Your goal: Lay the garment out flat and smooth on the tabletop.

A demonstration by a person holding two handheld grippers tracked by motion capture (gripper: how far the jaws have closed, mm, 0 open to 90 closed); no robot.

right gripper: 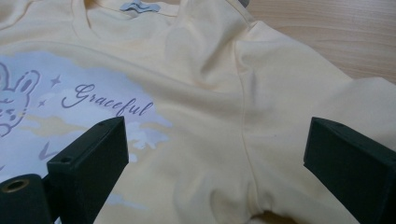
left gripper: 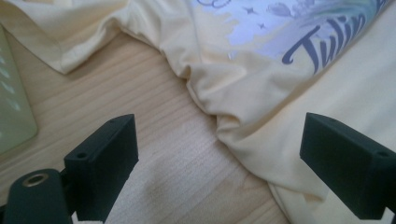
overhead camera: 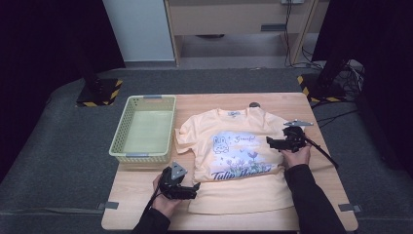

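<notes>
Pale yellow T-shirt (overhead camera: 234,156) lies face up at centre frame of the high view on the wooden table (overhead camera: 321,195), printed side showing, neckline toward the top. Left sleeve bunched, fabric rumpled along the left side seam. Left gripper (overhead camera: 187,191) sits at lower centre-left, just beside the shirt's lower left edge; jaws released, wide apart, nothing between them. Right gripper (overhead camera: 276,143) at centre-right over the shirt's right sleeve area; jaws spread, not pinching fabric. Pale green basket (overhead camera: 127,125) stands upper left, beside the shirt.
</notes>
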